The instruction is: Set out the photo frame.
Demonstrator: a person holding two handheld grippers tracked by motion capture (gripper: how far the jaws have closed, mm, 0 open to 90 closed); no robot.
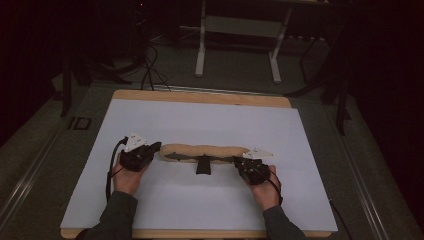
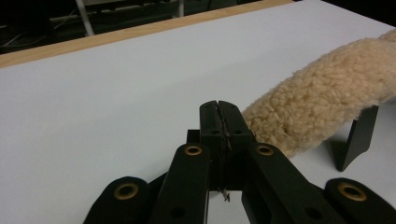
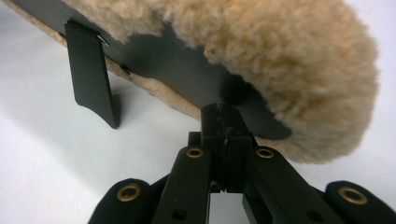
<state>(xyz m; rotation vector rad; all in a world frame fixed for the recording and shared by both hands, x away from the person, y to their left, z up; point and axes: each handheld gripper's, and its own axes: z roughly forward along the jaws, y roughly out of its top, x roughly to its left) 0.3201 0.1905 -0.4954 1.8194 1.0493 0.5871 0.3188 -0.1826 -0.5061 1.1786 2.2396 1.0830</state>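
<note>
The left gripper (image 2: 219,109) has its two black jaws pressed flat together with nothing visible between them, and the fleecy tan pad (image 2: 322,100) begins just to the side of their tips, its woolly end so close to the jaw that I cannot tell whether they touch. The right gripper (image 3: 223,112) is closed the same way, jaws tight against each other, and their tips sit right at the dark flat strip (image 3: 187,70) that runs along the pad's underside, under the curl of fleece at that end; whether a sliver of that strip is pinched between them I cannot make out. From above, the pad (image 1: 202,149) lies lengthwise across the middle of the white board (image 1: 210,120), stretched between the two grippers, the left gripper (image 1: 156,146) at one end and the right gripper (image 1: 239,162) at the other. A short black tab (image 1: 203,166) sticks out from the strip near the pad's middle, toward the person. The left hand (image 1: 126,177) and right hand (image 1: 265,190) lie low on the board, angled inward toward each other, grey sleeves coming in from the near edge. The board rests on a wooden table (image 1: 200,96).
</note>
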